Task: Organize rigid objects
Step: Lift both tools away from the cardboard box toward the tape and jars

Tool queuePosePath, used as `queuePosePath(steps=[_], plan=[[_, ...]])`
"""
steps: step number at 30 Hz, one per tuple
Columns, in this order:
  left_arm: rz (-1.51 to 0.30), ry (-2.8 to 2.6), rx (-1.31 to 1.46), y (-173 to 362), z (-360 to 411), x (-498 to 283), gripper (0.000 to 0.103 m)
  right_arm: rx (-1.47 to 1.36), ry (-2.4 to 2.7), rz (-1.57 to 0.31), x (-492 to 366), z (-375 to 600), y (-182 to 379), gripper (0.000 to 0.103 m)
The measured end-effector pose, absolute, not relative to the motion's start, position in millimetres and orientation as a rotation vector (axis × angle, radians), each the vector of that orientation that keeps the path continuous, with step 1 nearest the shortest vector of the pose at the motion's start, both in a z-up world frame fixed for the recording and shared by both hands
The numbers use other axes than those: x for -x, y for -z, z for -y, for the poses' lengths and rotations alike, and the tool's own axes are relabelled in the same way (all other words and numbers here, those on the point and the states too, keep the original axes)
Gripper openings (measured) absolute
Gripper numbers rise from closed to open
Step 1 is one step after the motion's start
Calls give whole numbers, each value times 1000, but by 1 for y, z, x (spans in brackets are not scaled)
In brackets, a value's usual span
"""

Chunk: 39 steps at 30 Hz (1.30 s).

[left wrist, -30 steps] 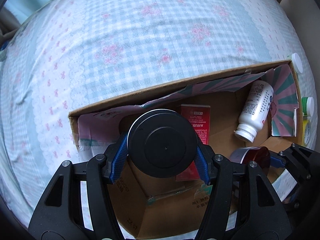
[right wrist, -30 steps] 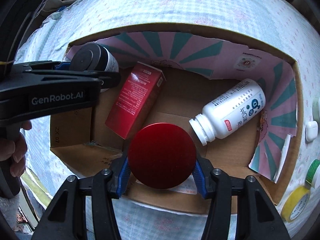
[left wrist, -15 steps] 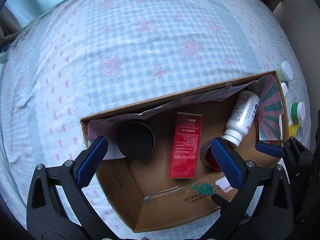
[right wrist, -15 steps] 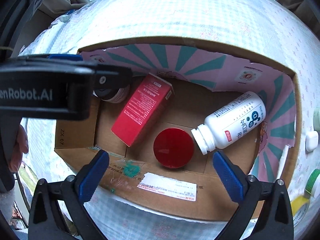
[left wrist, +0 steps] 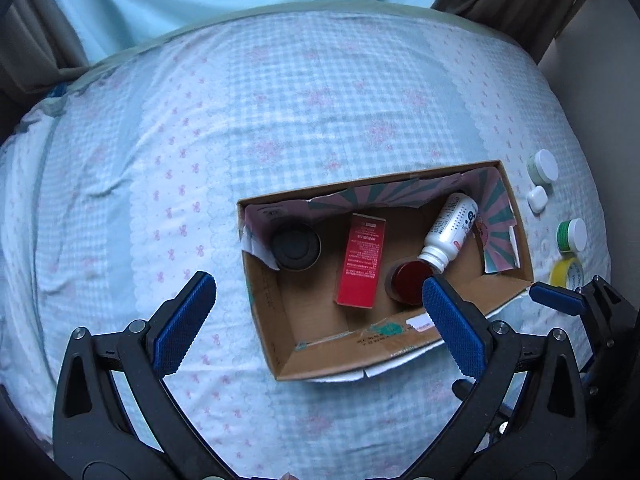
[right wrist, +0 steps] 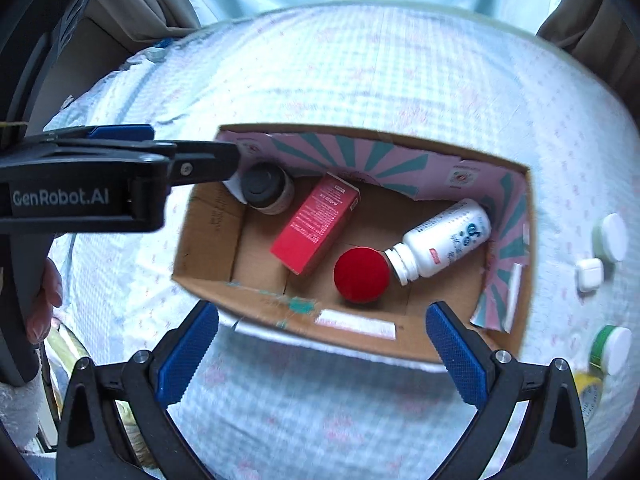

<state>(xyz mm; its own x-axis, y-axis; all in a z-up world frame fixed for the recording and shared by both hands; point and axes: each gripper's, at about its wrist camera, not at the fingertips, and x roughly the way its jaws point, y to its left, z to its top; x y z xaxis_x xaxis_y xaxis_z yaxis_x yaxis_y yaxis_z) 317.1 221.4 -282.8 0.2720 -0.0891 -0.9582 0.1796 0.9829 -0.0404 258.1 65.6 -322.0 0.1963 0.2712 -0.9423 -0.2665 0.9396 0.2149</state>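
Two handheld grippers, both spread wide and holding nothing: left gripper [left wrist: 316, 304] poised above the near-left corner of the cardboard box [left wrist: 280, 344], right gripper [right wrist: 322, 334] poised above the box's near wall, neither touching anything. Inside the box, four items on the brown floor: black-lidded jar [left wrist: 295, 245] upright in the far-left corner; red carton [left wrist: 361, 261] lying flat just right of the jar; red-lidded jar [right wrist: 361, 275] upright near the middle of the box, close to the near wall; white pill bottle [right wrist: 444, 239] on its side toward the right end, neck touching or nearly touching the red lid. Outside the box, just beyond its right wall on the checked bedspread [left wrist: 200, 128]: white-lidded pot [left wrist: 543, 167], small white case [left wrist: 537, 199], green pot with a white lid [left wrist: 571, 234], yellow tape roll [left wrist: 567, 276]. Judged from looks, all the loose items light, stiff and smooth-skinned, so likely a little slippery between the ribbed blue pads [left wrist: 182, 324]. Best hold for each pot probably across the round body below the lid; for the small case, across its narrower sides; for the tape roll, across the outer rim or through the ring. Soft bedding underneath, so some sinking or tipping possible under a downward push.
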Motion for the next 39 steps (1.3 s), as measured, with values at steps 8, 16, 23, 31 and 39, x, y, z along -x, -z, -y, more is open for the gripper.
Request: queuePosePath(steps=[8,16,23,31,39], plan=[[-1178,180,-93,220,-217,-251,103,-47,-300,-1247,-207,-35,257,103],[-1086,210,-108,180,-172,-192,103,-49,-145,-1169,-161,34,203,103],[-1065,262,-102,164,-92,-152,103,-100,-28,-1092,-134,124,173,103],[-1103,220,-44,189,24,-116,103,-65,-67,-1108,-140,237,179,103],[-1232,258,-80,253,137,-99,103,45,-129,-1189,-172,313,220,103]])
